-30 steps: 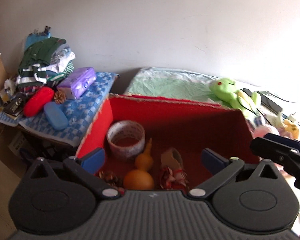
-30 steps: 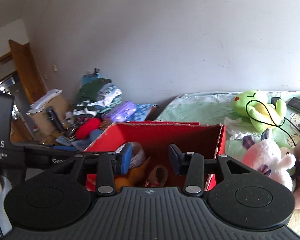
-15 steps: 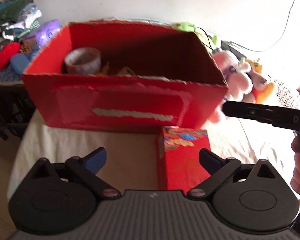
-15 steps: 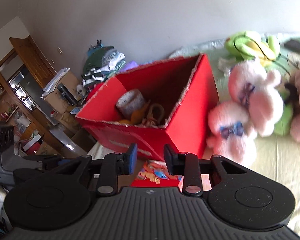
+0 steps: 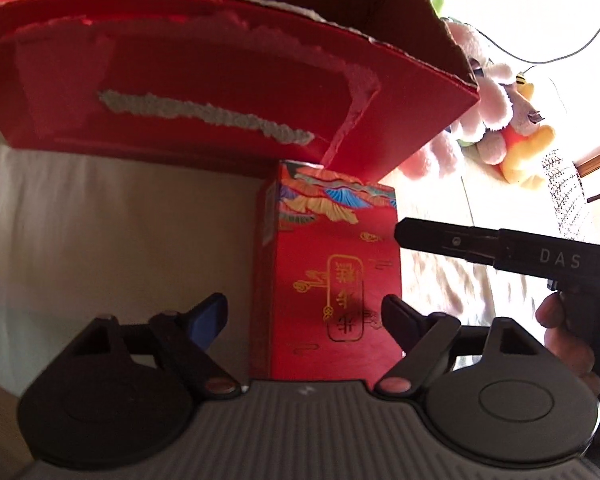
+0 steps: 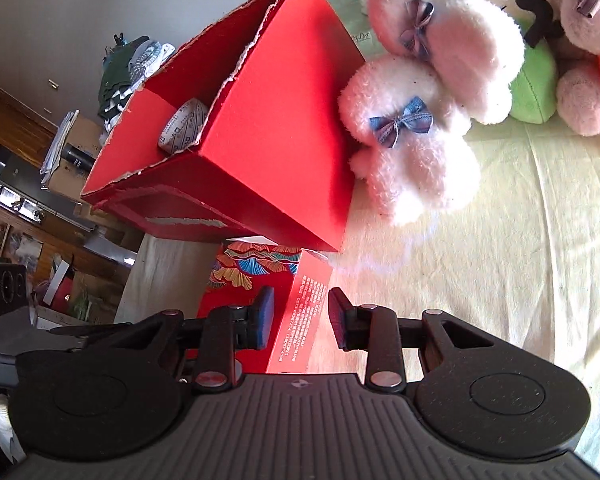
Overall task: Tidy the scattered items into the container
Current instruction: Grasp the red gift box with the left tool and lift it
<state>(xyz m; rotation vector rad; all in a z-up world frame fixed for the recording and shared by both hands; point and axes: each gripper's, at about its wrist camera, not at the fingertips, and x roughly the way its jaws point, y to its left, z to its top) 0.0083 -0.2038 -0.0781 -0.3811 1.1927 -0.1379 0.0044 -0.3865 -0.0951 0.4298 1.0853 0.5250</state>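
Left gripper (image 5: 302, 314) closing, jaws wide astride the red gift box (image 5: 332, 272) lying on the bed against the red container (image 5: 220, 92); right gripper (image 6: 300, 316) narrower, straddling its edge, neither gripping.

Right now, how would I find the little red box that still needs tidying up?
Find the big red cardboard container with torn edges on the bed. The small red box lies flat just in front of its near wall, by the corner closest to the pink plush toys. Unlike the plain container, it has gold writing and colourful fan patterns on top.
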